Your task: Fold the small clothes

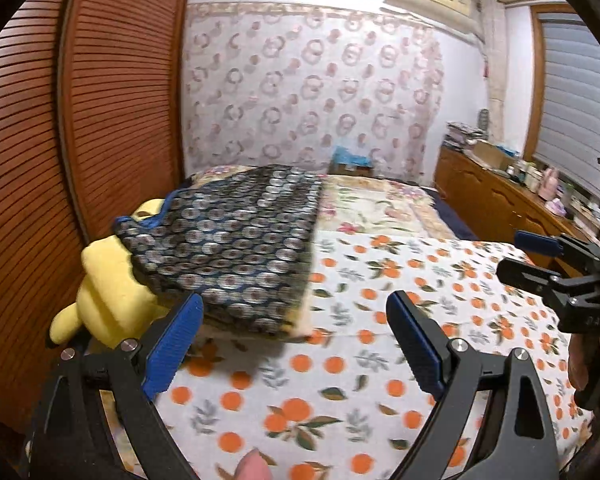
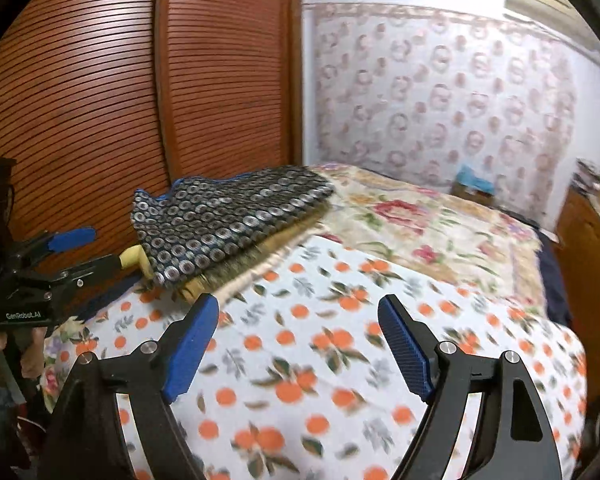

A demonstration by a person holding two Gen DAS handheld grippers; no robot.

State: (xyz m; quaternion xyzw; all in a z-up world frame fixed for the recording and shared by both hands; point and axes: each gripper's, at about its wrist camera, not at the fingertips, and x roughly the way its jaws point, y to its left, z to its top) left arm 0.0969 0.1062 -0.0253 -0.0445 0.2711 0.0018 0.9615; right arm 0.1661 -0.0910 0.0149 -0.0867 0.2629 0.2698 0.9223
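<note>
A folded dark garment with silver circles [image 1: 236, 248] lies on top of a small stack of folded cloth at the far left of the bed, also in the right wrist view [image 2: 224, 220]. My left gripper [image 1: 296, 300] is open over the orange-print sheet [image 1: 340, 380], just in front of the stack, with nothing between its blue pads. My right gripper [image 2: 300, 302] is open too, hovering empty over the same sheet [image 2: 320, 360]. Each gripper shows in the other's view: the right one [image 1: 520, 256] at the right edge, the left one [image 2: 96, 250] at the left edge.
A yellow plush toy [image 1: 108, 296] lies beside the stack against the louvred wooden wardrobe doors [image 1: 112, 120]. A floral quilt [image 2: 420, 216] covers the far half of the bed. A wooden cabinet [image 1: 496, 196] with clutter runs along the right wall.
</note>
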